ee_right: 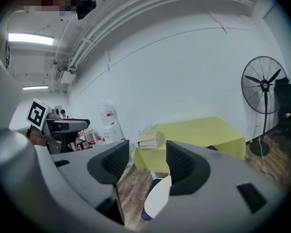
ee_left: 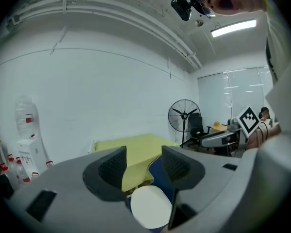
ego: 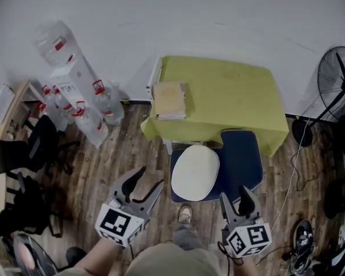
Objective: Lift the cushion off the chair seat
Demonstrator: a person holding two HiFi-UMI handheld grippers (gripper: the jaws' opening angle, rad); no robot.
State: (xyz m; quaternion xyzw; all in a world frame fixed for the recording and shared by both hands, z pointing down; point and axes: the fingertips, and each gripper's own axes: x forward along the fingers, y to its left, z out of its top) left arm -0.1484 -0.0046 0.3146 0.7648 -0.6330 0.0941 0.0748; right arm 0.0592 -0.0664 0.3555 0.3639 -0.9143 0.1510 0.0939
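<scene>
Chair seat (ego: pixel 244 154): cushion (ego: pixel 195 172) between tongs (ego: pixel 152 176) (ego: pixel 234 192)

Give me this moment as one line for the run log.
stage: pre-grasp | left gripper: open, empty | right gripper: open, empty | white cushion: lying on chair seat, untouched
</scene>
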